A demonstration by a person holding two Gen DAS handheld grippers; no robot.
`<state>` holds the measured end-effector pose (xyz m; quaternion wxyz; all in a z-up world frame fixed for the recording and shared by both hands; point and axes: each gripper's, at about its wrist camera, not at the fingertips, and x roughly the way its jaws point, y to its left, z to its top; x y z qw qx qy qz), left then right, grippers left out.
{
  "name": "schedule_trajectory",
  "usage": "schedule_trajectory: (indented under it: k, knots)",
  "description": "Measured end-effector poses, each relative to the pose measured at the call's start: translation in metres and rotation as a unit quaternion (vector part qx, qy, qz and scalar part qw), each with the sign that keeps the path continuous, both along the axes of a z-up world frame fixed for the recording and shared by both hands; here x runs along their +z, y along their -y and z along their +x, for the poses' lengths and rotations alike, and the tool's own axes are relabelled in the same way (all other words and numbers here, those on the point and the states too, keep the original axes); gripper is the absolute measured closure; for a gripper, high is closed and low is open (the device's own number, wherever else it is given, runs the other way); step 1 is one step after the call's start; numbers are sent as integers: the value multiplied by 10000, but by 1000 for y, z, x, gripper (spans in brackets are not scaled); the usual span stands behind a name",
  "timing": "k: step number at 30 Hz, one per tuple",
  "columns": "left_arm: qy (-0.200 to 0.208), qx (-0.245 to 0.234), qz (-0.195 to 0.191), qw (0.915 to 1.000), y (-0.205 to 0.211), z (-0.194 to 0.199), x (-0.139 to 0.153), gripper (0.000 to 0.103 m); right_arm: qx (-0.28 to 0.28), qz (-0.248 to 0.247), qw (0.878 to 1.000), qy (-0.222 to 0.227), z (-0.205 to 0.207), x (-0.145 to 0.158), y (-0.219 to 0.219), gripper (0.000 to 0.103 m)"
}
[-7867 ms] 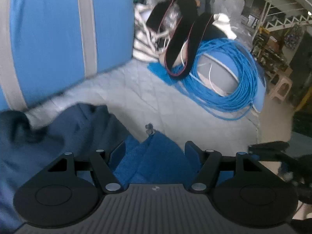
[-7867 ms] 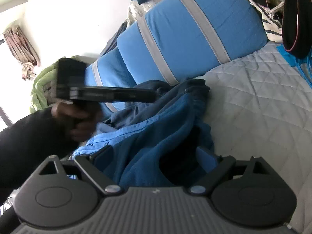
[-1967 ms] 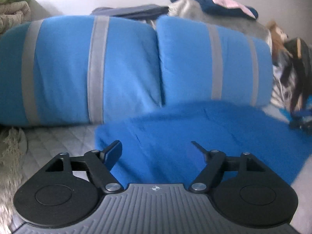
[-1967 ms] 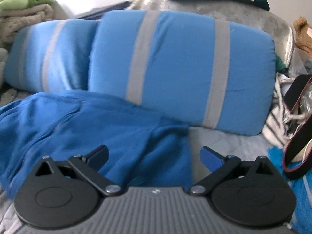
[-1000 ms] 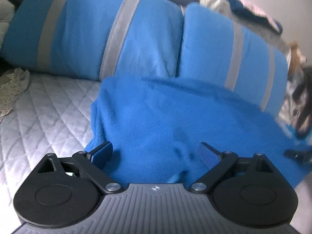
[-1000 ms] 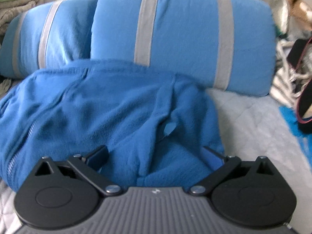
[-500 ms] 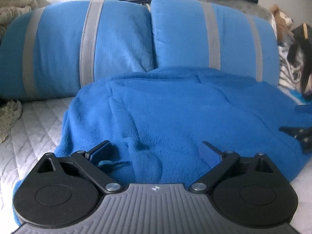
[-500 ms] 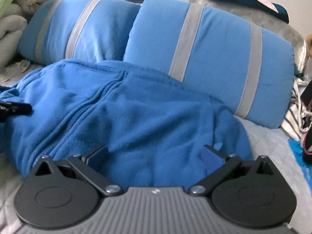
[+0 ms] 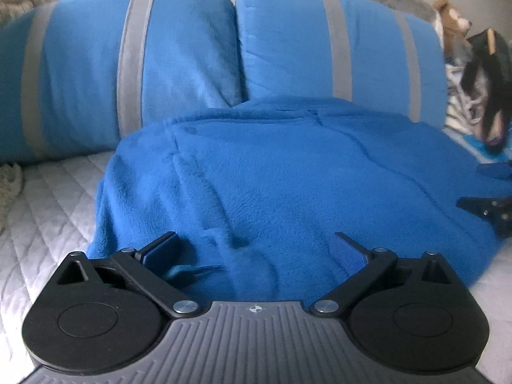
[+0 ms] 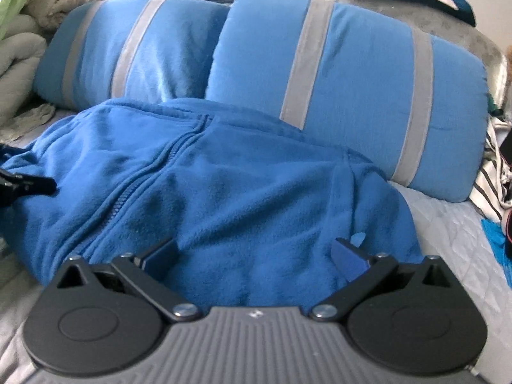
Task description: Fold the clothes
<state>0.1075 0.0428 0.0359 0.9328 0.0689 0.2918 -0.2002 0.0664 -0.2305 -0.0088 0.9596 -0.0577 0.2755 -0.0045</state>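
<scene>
Right now both the left tongs [image 9: 254,249] and right tongs [image 10: 256,252] gape wide, holding nothing, with the blue fleece jacket [image 9: 304,176] bunched between them. Grabbing too many layers could fold it crooked.

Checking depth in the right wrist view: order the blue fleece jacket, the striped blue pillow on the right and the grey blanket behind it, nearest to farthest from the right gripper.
1. Blue fleece jacket, between the right gripper jaws.
2. Striped blue pillow, behind the jacket, right.
3. Grey blanket, above it at the back.

Fuzzy matt fleece on the blue jacket [image 10: 224,192]; quilted, faintly sheeny cloth on the bedcover [image 9: 48,217]; soft plush pillows [image 10: 352,80]; probably matt black plastic fingers [image 9: 160,249].
</scene>
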Motion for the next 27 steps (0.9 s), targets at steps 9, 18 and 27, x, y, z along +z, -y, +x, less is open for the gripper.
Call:
schedule_trajectory:
  k: [9,18,27]
  knots:
    - [-771,6,-328,9965,-59,7,42,1,-839,-78,9942,-666,6,46,67,1]
    - [-1036,304,-369,9935,-80,34,76,1,-926,880,9774,-1682,38,44,135,1]
    - [-2234,599,-1898,9542,-126,103,32,2,-638,2841,9368,-1940,76,24,191,1]
